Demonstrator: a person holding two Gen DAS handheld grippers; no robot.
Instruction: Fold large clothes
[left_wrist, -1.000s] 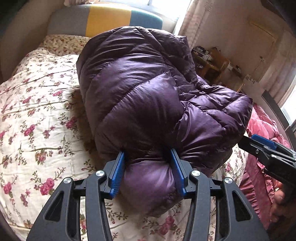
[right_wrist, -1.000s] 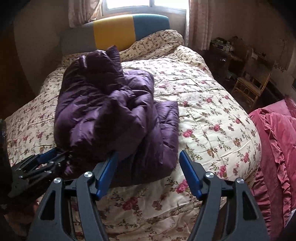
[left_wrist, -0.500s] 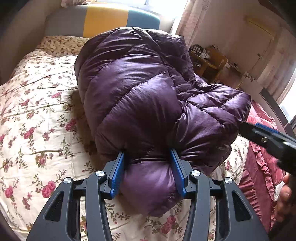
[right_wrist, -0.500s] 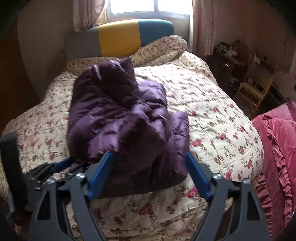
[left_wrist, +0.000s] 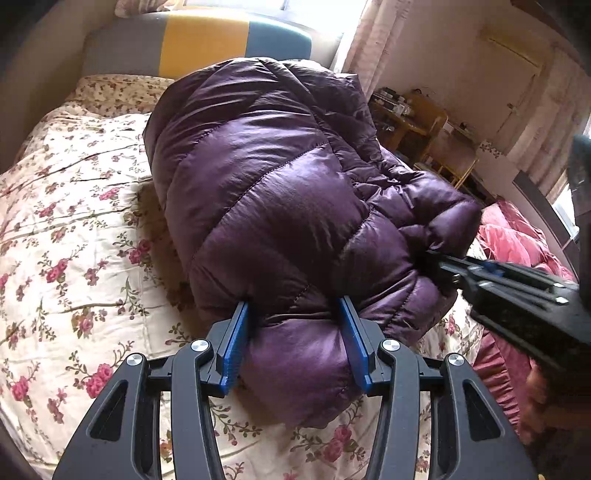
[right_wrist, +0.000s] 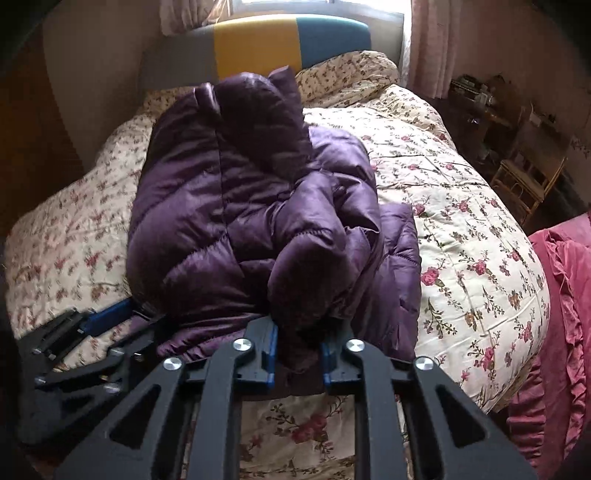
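Right gripper (right_wrist: 297, 352) has just been closing, now pinching the purple puffer jacket (right_wrist: 240, 206); left gripper (left_wrist: 293, 343) clamps its near end, its length running toward the headboard (right_wrist: 258, 44)

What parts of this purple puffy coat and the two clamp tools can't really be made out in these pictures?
- Purple coat: its underside and inner layers are hidden by its own bulk in both views.
- Right gripper: its pad faces are buried in bunched fabric, right wrist view.
- Left gripper: its fingertips sink into the padding, left wrist view.
- Shelf clutter: too small and blurred to identify.
- Hand: cut off by the picture's edge.
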